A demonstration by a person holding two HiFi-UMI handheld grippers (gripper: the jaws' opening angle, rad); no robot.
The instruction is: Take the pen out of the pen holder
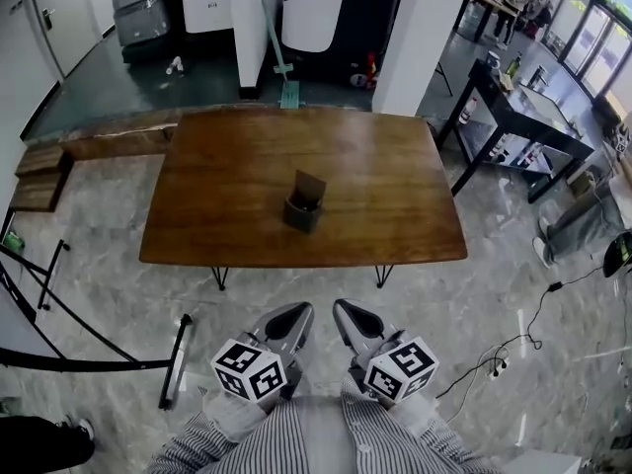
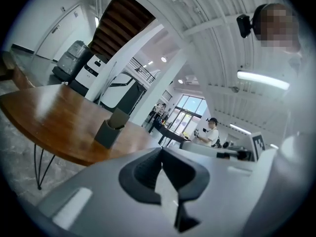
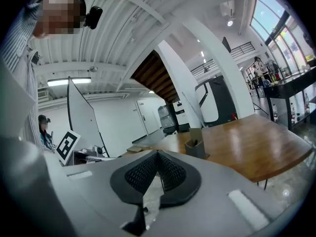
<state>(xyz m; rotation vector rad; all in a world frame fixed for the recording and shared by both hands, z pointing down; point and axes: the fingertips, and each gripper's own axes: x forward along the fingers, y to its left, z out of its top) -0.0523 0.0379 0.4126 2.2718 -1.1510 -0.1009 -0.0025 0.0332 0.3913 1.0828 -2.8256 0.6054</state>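
A dark grey pen holder [image 1: 302, 211] stands near the middle of the brown wooden table [image 1: 217, 196], with a brown card-like piece [image 1: 310, 187] upright in it. The pen itself is hard to make out; a thin dark shape shows inside the holder [image 3: 196, 146] in the right gripper view. The left gripper [image 1: 296, 310] and the right gripper [image 1: 345, 307] hang side by side in front of the table's near edge, well short of the holder [image 2: 109, 132]. On both, the jaws are shut with nothing between them.
A black side table [image 1: 513, 117] with bottles stands at the right. Cables and a power strip [image 1: 499, 366] lie on the marble floor. Black stand legs [image 1: 59, 344] sprawl at the left, and wooden steps [image 1: 39, 176] sit beyond them. A white pillar [image 1: 420, 38] rises behind the table.
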